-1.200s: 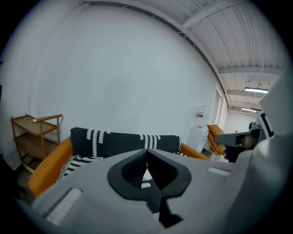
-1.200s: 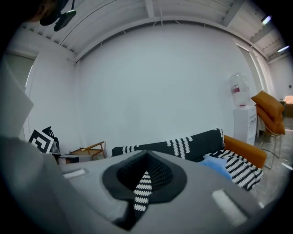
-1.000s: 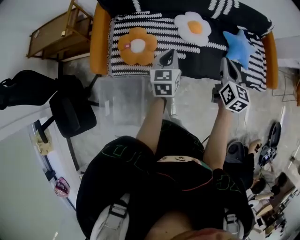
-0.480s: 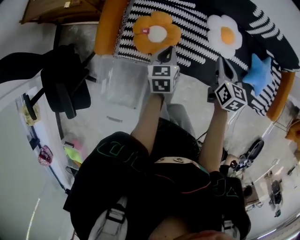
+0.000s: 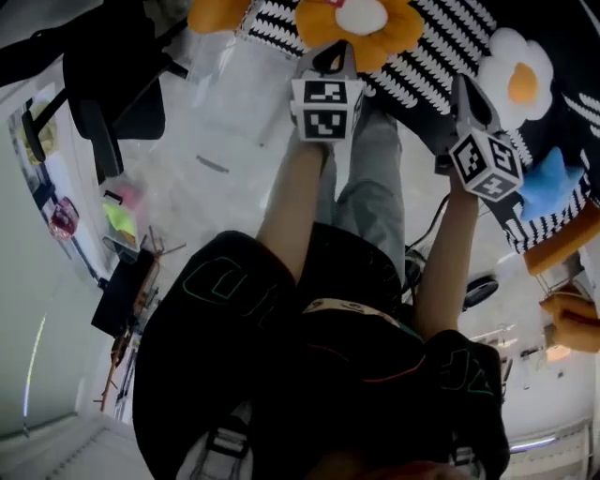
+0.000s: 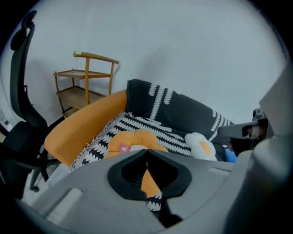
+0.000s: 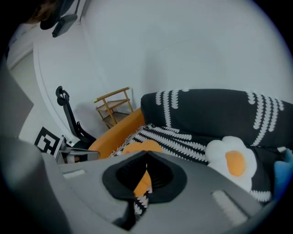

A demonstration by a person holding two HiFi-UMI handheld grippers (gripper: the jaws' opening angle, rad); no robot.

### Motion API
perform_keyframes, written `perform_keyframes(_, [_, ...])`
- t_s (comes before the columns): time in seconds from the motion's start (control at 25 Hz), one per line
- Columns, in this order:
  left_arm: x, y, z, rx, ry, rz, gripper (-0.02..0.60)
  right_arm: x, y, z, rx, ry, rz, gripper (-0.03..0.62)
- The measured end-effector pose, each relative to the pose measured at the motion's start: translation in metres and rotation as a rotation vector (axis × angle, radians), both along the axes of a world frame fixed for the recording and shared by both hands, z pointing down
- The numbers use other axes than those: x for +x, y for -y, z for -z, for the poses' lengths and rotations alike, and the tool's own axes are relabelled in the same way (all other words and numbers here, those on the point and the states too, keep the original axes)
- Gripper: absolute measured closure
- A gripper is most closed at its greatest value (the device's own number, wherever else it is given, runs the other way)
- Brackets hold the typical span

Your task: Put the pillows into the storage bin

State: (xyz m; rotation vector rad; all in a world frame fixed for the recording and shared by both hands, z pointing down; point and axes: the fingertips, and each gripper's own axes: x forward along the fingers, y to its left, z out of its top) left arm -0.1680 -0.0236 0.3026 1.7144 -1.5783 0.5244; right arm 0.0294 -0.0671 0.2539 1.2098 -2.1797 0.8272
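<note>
Three pillows lie on the striped sofa blanket: an orange flower pillow (image 5: 361, 23) (image 6: 132, 141) (image 7: 139, 148), a white egg-like flower pillow (image 5: 520, 80) (image 6: 200, 147) (image 7: 233, 162) and a blue star pillow (image 5: 553, 183) (image 7: 286, 169). The clear storage bin (image 5: 217, 58) stands on the floor left of the sofa, faint in the head view. My left gripper (image 5: 336, 52) (image 6: 146, 153) points at the orange pillow from just short of it, shut and empty. My right gripper (image 5: 466, 89) (image 7: 146, 157) hovers at the sofa's front between the orange and white pillows, also shut and empty.
The sofa has orange armrests (image 6: 84, 128) and a black backrest (image 7: 210, 109). A black office chair (image 5: 103, 75) stands left of the bin. A wooden cart (image 6: 87, 82) is against the wall behind the sofa's left end. Cables and small items litter the floor at the right.
Both grippers have moved forward to the sofa. In the head view the sofa and pillows have slid up and to the right, and the bin toward the top left. Jaws stay shut.
</note>
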Motion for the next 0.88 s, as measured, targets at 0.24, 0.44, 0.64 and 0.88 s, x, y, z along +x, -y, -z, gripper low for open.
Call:
perform_keyframes(0.24, [-0.011,-0.007,-0.060,-0.063,0.025,0.131,0.569,-0.011,0.012,-0.071,-0.091,-0.035,0.159,0.591])
perform_keyframes(0.44, [-0.021,-0.011,-0.104,-0.105,0.039,0.200,0.568,-0.026,0.009,-0.119,-0.134,-0.058,0.232,0.591])
perform_keyframes(0.64, [-0.035,-0.024,-0.136,-0.143,0.085,0.243,0.566,-0.035,0.012,-0.166,-0.148,-0.092,0.232,0.591])
perform_keyframes(0.88, [-0.057,-0.040,-0.167,-0.194,0.101,0.250,0.439,-0.048,0.012,-0.218,-0.213,-0.089,0.235,0.440])
